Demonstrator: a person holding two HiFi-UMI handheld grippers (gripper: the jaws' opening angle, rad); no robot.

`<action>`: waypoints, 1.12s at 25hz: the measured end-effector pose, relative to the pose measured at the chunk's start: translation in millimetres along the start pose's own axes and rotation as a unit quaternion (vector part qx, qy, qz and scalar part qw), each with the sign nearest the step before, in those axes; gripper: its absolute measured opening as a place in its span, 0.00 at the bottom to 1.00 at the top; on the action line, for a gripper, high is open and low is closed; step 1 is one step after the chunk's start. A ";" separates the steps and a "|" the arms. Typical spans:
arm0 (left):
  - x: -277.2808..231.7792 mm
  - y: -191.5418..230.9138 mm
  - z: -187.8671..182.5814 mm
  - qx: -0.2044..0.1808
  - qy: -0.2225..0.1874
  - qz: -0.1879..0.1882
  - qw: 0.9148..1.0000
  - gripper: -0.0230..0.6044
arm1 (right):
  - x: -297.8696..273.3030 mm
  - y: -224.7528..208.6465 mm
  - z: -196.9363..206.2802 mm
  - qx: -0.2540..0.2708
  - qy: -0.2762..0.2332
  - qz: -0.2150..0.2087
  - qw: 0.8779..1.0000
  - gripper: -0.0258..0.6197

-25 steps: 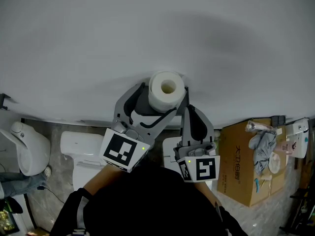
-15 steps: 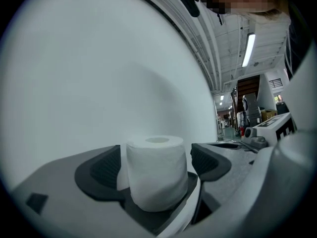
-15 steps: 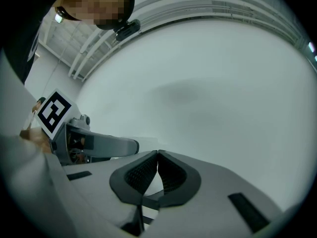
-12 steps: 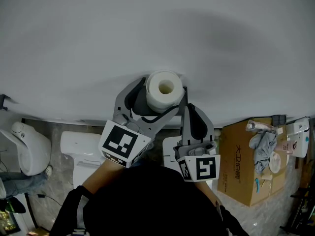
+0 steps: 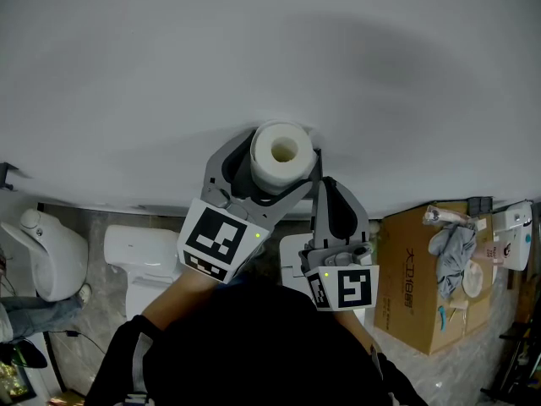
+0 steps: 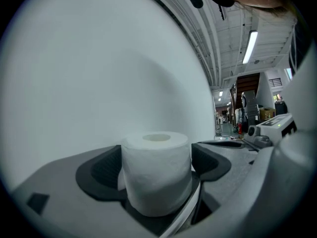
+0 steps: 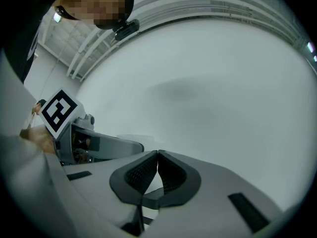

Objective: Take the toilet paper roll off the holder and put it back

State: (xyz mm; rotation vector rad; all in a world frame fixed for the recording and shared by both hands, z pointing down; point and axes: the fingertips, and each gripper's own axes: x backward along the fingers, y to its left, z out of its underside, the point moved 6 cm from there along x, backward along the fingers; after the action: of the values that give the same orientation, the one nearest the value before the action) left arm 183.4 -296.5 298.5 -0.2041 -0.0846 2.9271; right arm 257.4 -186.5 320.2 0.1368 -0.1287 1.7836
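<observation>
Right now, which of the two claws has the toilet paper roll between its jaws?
The left claw: its jaws have just been opening and flank the toilet paper roll; the right claw is shut, empty.

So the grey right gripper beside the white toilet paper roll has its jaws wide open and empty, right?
Not open: the grey right gripper has its jaws shut together, empty, beside the white toilet paper roll. The right gripper view shows it.

Grey L claw [image 5: 277, 156], R claw [image 5: 325, 184], b&w marker cubes [image 5: 218, 242]; black top [image 5: 254, 345].
</observation>
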 end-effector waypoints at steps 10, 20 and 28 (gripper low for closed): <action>-1.5 0.5 1.0 0.000 0.001 -0.003 1.000 0.63 | 2.1 -0.3 4.1 -0.006 0.008 0.005 1.000 0.08; 9.2 -1.0 -16.2 -0.006 -0.025 -0.011 1.000 0.62 | 6.1 2.5 0.4 -0.003 0.003 0.005 1.000 0.08; 28.1 -2.7 -28.7 0.013 -0.033 -0.028 0.999 0.62 | 10.4 8.3 -4.9 -0.002 -0.006 -0.003 1.000 0.08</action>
State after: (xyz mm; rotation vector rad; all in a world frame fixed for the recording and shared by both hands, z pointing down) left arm 160.8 -286.7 266.6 -0.0994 -0.0609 2.8775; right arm 246.9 -177.5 317.0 0.1461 -0.1404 1.7768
